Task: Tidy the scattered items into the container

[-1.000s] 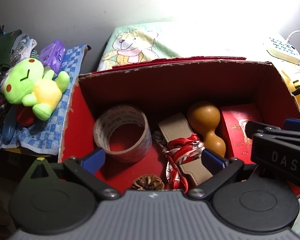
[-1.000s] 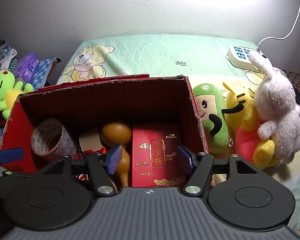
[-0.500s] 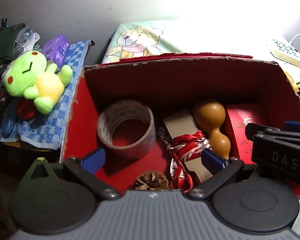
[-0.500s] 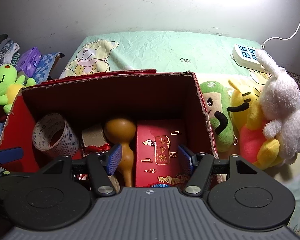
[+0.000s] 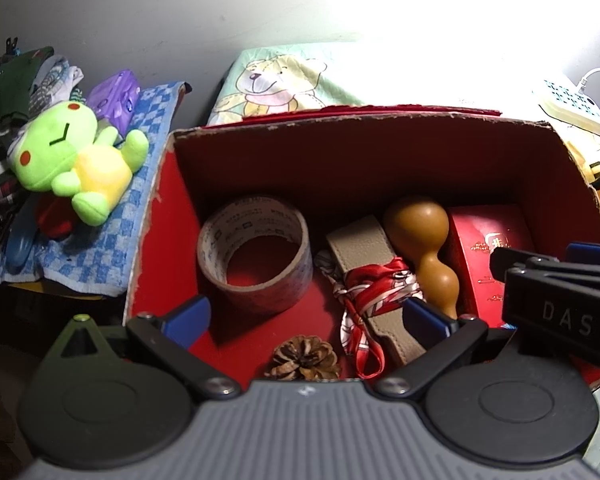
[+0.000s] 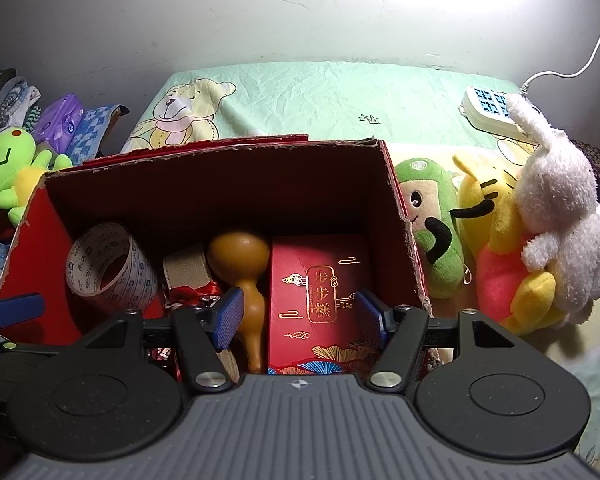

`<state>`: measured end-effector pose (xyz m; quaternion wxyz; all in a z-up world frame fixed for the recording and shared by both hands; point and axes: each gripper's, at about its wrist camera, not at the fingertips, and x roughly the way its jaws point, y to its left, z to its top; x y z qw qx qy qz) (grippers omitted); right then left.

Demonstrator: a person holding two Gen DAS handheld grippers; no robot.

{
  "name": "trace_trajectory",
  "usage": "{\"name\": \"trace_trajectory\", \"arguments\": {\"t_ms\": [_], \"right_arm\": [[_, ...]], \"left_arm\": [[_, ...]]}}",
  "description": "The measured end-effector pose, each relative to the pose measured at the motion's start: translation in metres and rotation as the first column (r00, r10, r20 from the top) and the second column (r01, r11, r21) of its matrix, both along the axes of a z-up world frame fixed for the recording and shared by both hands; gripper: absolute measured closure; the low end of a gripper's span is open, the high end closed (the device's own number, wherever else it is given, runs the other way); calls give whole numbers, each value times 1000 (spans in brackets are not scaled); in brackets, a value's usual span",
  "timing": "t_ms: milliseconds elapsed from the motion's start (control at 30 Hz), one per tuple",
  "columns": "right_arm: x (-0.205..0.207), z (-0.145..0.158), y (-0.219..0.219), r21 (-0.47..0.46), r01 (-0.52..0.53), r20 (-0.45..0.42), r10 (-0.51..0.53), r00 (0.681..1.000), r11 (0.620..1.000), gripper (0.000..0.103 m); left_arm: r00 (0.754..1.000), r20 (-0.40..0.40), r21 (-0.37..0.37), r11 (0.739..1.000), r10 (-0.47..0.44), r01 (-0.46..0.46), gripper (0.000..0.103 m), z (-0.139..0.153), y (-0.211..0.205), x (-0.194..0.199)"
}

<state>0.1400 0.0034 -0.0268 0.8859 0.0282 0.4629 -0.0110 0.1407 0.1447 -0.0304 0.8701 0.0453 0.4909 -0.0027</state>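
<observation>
An open red cardboard box (image 5: 160, 216) (image 6: 404, 216) holds a tape roll (image 5: 256, 256) (image 6: 108, 268), a beige strap with a red scarf (image 5: 376, 284), a wooden gourd (image 5: 424, 240) (image 6: 244, 264), a red gift box (image 6: 324, 276) (image 5: 488, 240) and a pine cone (image 5: 304, 358). My left gripper (image 5: 306, 316) is open and empty above the box's near left part. My right gripper (image 6: 300, 312) is open and empty above the gift box.
A green frog plush (image 5: 68, 156) (image 6: 8, 168) lies on a blue checked cloth (image 5: 100, 256) left of the box. Green, yellow and white plush toys (image 6: 540, 216) lie right of it. A power strip (image 6: 488, 112) sits at the back on the green bear sheet (image 6: 300, 100).
Both grippers have drawn back and up a little from the box. More of the bed and box interior shows. Nothing was picked up or dropped.
</observation>
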Motion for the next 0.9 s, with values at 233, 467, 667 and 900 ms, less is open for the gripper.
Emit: {"name": "trace_trajectory", "arguments": {"t_ms": [233, 467, 667, 900], "right_arm": [[-1, 1, -1, 7, 9, 5, -9, 1000, 1000, 38], [-3, 2, -2, 11, 12, 20, -12, 1000, 1000, 39], [-4, 4, -2, 20, 14, 31, -14, 999, 1000, 39], [-6, 5, -2, 23, 12, 42, -13, 999, 1000, 39]], "left_arm": [[1000, 12, 6, 1000, -1, 1, 1, 2, -1, -1], [999, 33, 16, 1000, -3, 3, 1, 5, -2, -2], [998, 63, 33, 999, -7, 5, 1, 8, -3, -5], [997, 78, 35, 999, -3, 1, 2, 10, -3, -6]]}}
